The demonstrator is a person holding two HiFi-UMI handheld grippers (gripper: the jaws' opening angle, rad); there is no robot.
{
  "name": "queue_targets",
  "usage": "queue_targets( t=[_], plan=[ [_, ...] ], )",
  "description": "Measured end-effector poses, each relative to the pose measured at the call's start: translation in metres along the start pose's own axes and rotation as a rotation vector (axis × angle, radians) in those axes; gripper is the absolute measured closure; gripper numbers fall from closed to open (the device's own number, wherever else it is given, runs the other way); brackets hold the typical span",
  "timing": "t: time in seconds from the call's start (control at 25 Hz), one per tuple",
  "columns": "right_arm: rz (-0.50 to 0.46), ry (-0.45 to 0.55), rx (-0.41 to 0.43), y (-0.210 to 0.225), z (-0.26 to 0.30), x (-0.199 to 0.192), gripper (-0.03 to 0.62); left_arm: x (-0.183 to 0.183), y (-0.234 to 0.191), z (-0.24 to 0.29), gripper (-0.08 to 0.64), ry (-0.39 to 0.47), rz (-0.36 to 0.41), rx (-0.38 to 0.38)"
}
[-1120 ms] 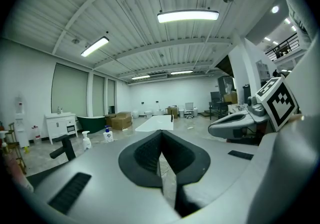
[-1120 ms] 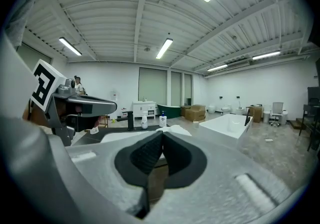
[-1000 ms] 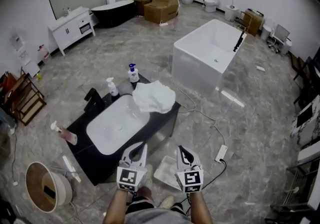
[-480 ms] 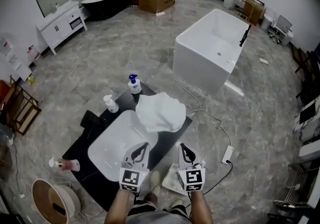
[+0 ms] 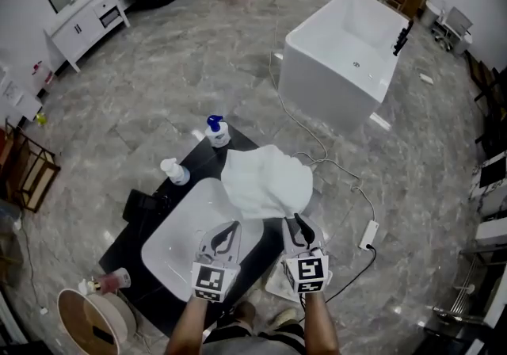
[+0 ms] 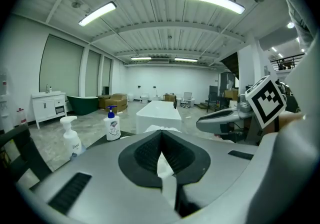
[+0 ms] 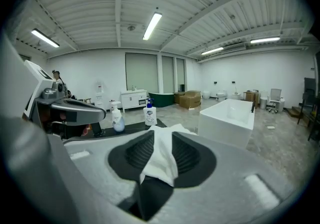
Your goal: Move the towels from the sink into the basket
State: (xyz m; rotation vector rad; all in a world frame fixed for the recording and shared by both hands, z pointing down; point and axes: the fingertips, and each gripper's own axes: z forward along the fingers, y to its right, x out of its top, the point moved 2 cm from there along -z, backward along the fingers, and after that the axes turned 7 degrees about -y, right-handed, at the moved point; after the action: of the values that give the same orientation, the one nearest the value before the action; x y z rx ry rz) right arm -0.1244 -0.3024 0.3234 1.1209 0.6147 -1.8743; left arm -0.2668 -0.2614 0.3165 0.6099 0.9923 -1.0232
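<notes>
A crumpled white towel [image 5: 265,179] lies heaped on the far right corner of the black counter, beside the white sink [image 5: 178,238]. My right gripper [image 5: 297,220] has its tips at the towel's near edge. Its jaws have just been opening and stand slightly open, and the towel [image 7: 162,155] fills the gap between the ribbed pads. My left gripper [image 5: 230,225] hangs over the basin, shut, with nothing held. In the left gripper view only a white sliver shows behind its closed tips [image 6: 160,133]. The round tan basket [image 5: 87,318] stands on the floor at the lower left.
Two pump bottles [image 5: 215,131] [image 5: 176,172] and a black faucet [image 5: 141,204] line the counter's far side. A pink bottle [image 5: 115,278] lies at its left end. A white bathtub [image 5: 348,56] stands beyond, and a cable with a power strip [image 5: 369,233] lies at the right.
Both grippers have moved forward together, from the counter's near edge to over the basin and up to the towel. The view has moved closer over the counter.
</notes>
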Motion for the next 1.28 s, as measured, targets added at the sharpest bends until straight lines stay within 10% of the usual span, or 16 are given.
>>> queue_targets(
  t=[0.52,1.12,1.28],
  plan=[
    [0.004,-0.153,0.01,0.003,0.105,-0.027,0.175,-0.027,-0.045,0.043,0.551,-0.069,-0.049,-0.026],
    [-0.119,-0.283,-0.036,0.006,0.165,-0.068,0.138,-0.058,-0.078,0.077,0.551,-0.125,-0.091,-0.03],
    [-0.178,-0.295,-0.074,0.01,0.166,-0.069,0.238,-0.061,-0.077,0.08,0.551,-0.136,-0.093,-0.034]
  ],
)
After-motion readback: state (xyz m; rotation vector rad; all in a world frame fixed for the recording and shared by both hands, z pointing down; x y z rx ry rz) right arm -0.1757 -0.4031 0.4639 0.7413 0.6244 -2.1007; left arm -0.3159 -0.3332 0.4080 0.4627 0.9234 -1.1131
